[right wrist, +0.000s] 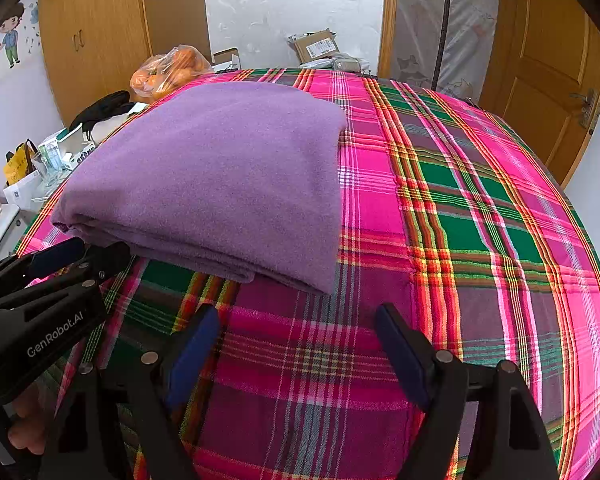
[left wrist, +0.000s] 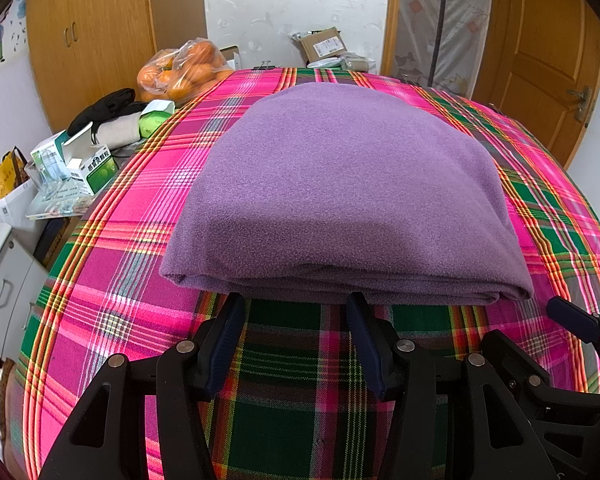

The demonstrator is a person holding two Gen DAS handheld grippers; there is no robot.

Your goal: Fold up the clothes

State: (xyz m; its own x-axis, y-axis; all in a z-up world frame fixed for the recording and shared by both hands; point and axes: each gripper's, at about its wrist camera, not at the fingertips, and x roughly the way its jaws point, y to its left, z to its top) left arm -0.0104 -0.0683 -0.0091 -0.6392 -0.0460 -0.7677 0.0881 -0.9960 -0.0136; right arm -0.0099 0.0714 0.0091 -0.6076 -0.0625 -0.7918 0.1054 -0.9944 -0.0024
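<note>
You have one purple fleece garment, folded into a flat stack of layers, lying on the plaid cloth. From your left gripper it sits at 12 o'clock, its near folded edge just beyond the fingertips. From your right gripper it lies at about 11 o'clock, a little way off.

Both of your grippers stand wide open and hold nothing; only plaid shows between each pair of blue pads.

Containers sit past the cloth's edge. At 10 o'clock in the left view, one clear plastic bag holds oranges; you cannot count them through the plastic. At 9 o'clock, two green-and-white cartons stand with flaps open, contents hidden. At 12 o'clock, one brown cardboard parcel lies against the far wall, contents unseen.

Your fingers show at 8 o'clock in the right view.
</note>
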